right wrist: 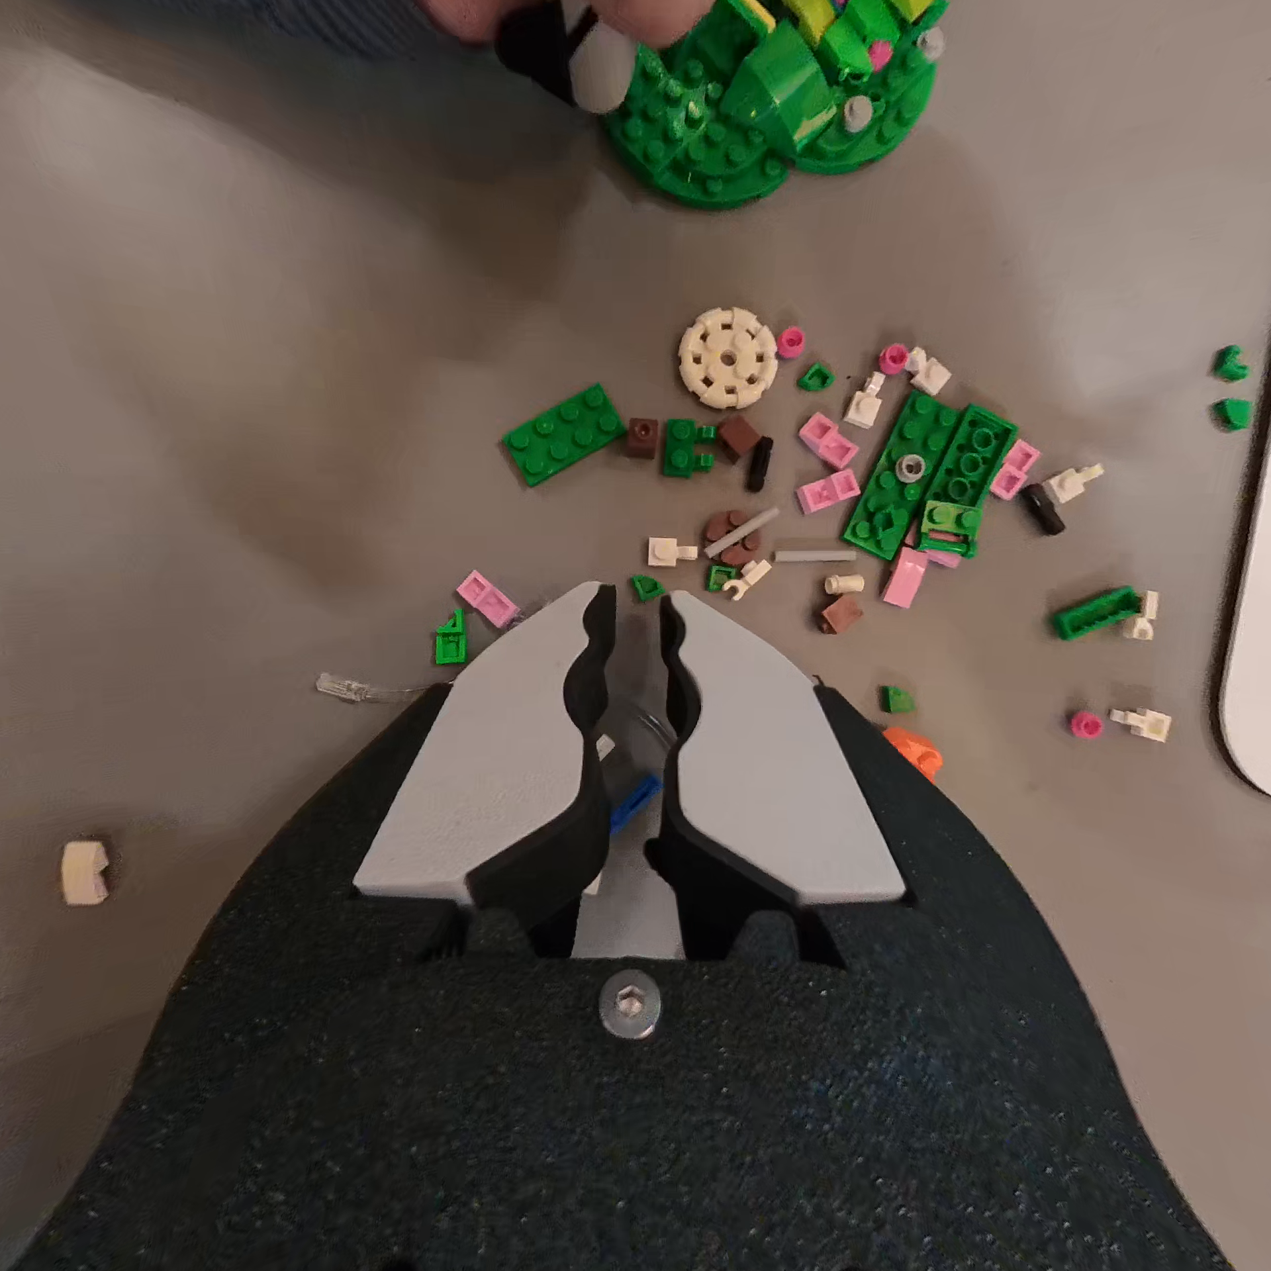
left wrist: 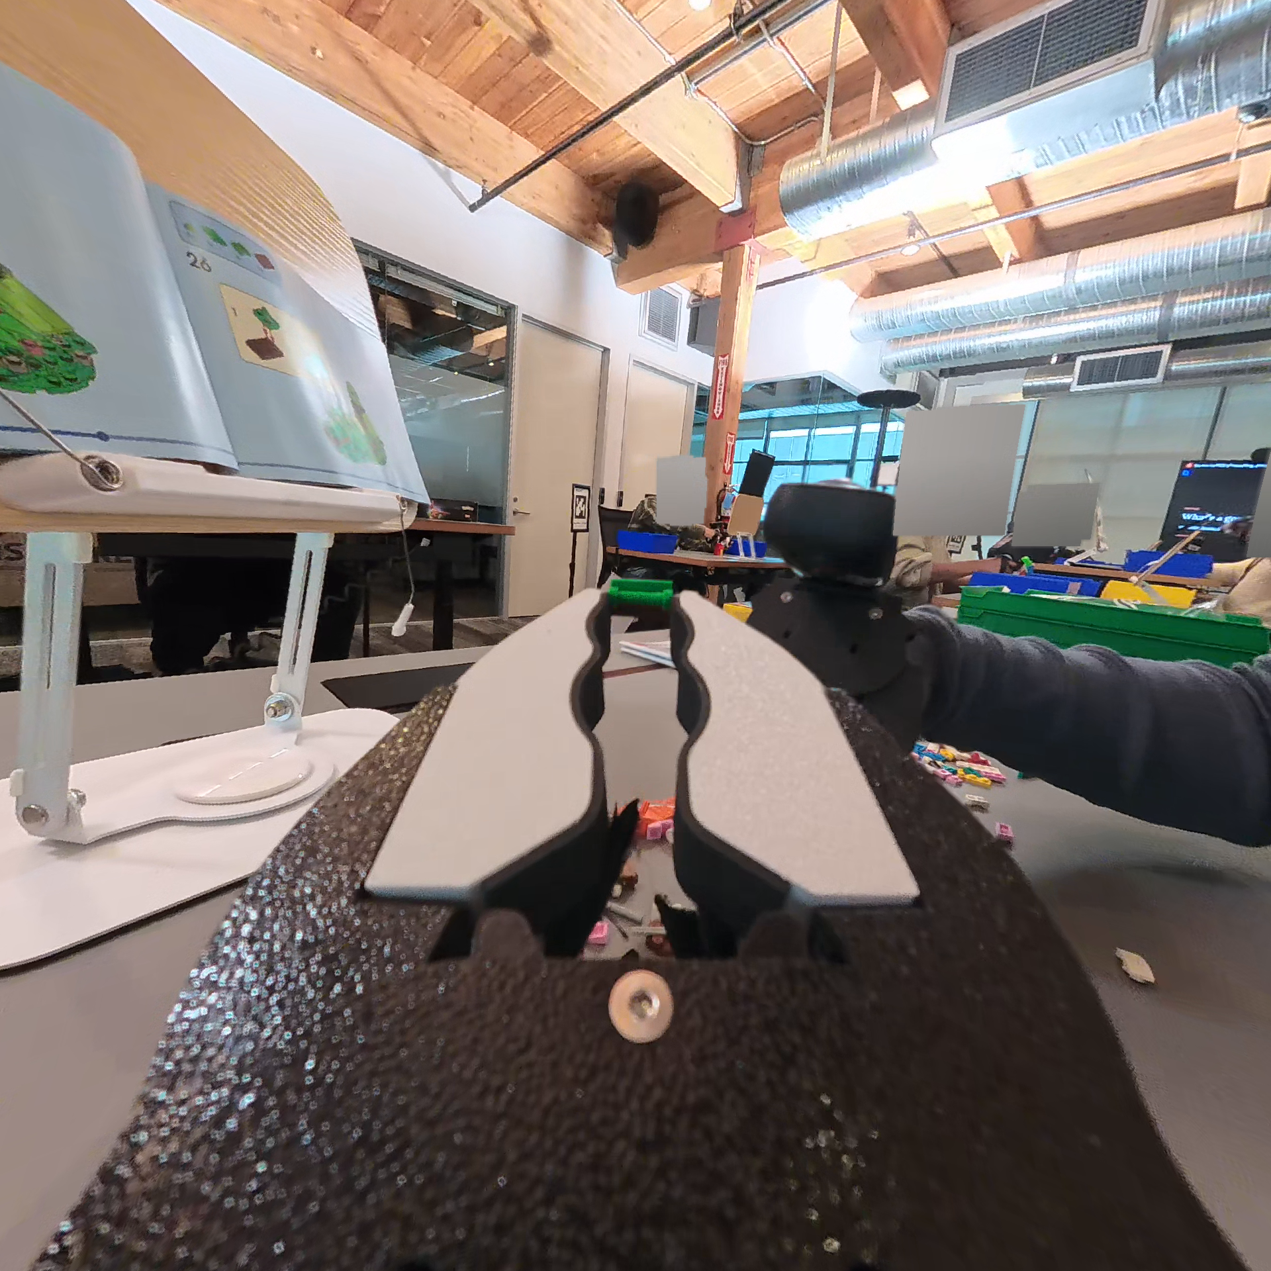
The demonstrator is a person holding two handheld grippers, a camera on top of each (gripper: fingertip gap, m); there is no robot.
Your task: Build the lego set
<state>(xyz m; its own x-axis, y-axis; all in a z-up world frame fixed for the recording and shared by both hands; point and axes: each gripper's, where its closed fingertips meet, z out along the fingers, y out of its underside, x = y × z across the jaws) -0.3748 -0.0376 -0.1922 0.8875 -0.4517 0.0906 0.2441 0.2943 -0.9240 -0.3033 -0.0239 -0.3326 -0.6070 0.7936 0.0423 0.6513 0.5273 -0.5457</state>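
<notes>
My left gripper point(left wrist: 641, 605) is raised off the table and shut on a small green piece point(left wrist: 641, 593) at its tips. In the right wrist view its fingertips point(right wrist: 597, 79) sit at the edge of the green lego model point(right wrist: 743, 131) at the top. My right gripper point(right wrist: 638, 598) points down at the grey table, jaws a narrow gap apart and holding nothing. A tiny green wedge point(right wrist: 648, 589) lies just beyond its tips. Loose pieces spread ahead: a green plate point(right wrist: 564, 433), a cream round piece point(right wrist: 728, 356), long green plates point(right wrist: 921, 474) and pink tiles point(right wrist: 829, 440).
An open instruction booklet point(left wrist: 206, 330) rests on a white stand point(left wrist: 137, 825) at the left; the stand's base point(right wrist: 1248, 550) edges the right wrist view. A cream piece point(right wrist: 84, 872) lies alone at the left. A green bin point(left wrist: 1100, 626) and people sit beyond the table. Across from one pair of fingers to the other is roughly 15 centimeters. Measured from the fingertips, the green plate point(right wrist: 564, 433) is 5 centimeters or so from the right gripper and 15 centimeters from the left.
</notes>
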